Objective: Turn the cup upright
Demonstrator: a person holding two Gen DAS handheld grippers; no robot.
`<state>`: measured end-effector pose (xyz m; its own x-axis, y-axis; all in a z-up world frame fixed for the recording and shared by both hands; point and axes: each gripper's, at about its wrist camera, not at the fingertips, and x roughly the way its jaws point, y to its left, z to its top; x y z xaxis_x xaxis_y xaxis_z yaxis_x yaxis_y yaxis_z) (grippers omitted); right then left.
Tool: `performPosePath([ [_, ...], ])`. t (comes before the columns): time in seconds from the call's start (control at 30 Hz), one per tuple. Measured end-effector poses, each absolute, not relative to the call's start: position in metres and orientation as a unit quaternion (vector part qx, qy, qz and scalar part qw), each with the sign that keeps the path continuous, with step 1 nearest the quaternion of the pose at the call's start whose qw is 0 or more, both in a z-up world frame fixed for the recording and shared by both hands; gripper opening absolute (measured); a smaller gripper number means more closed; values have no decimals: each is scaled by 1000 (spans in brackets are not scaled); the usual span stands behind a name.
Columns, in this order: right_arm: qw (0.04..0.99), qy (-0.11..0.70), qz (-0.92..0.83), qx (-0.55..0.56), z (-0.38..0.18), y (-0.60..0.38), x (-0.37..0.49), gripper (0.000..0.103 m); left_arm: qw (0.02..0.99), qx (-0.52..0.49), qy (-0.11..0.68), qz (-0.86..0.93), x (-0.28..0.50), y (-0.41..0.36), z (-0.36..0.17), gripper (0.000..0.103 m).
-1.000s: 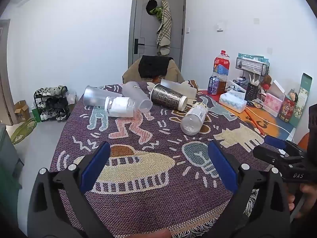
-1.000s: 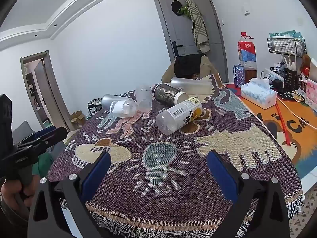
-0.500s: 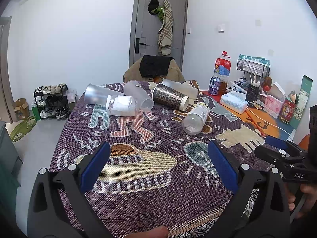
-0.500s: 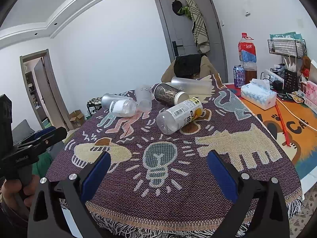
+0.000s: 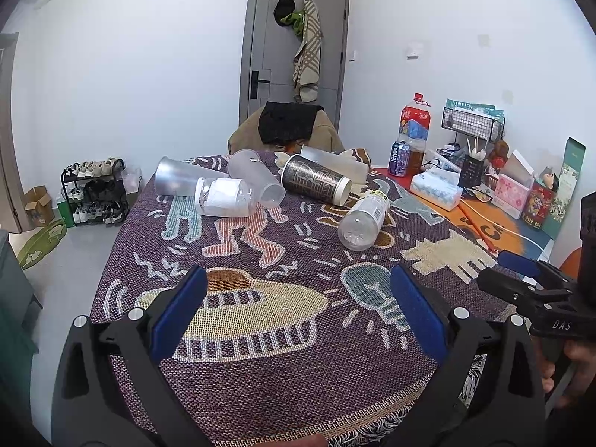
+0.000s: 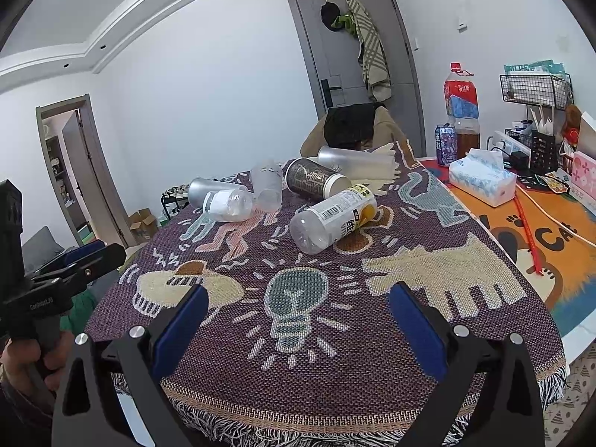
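Several cups and bottles lie on their sides at the far part of the patterned cloth. A dark patterned cup with a white lid (image 5: pixel 316 180) (image 6: pixel 316 179) lies in the middle. A frosted cup (image 5: pixel 256 177) (image 6: pixel 266 184), a silver cup (image 5: pixel 178 179) (image 6: pixel 208 189) and a long clear cup (image 5: pixel 335 163) (image 6: pixel 354 163) lie around it. My left gripper (image 5: pixel 298 305) is open and empty over the near edge. My right gripper (image 6: pixel 298 316) is open and empty, also at the near edge.
A clear bottle with a yellow label (image 5: pixel 363 220) (image 6: pixel 331 219) and a clear jar with a white label (image 5: pixel 223 201) (image 6: pixel 225 205) lie among the cups. A tissue box (image 6: pixel 482 178), drinks bottles (image 6: pixel 460 104) and a wire rack (image 6: pixel 536 89) stand at the right. A chair (image 5: pixel 287 126) is behind the table.
Both views shifted slightly; the left gripper rose and drew a little nearer the cups. Both grippers stay open and nothing on the cloth moved.
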<state>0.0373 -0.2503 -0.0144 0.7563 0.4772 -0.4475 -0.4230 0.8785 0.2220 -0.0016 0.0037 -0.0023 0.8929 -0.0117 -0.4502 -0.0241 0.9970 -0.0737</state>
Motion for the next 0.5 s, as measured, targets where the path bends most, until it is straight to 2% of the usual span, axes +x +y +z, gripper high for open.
performPosePath([
  [0.5,938,247,238,52,-13,-250,35,96,974,-36,226,4,-4,2,0,98],
])
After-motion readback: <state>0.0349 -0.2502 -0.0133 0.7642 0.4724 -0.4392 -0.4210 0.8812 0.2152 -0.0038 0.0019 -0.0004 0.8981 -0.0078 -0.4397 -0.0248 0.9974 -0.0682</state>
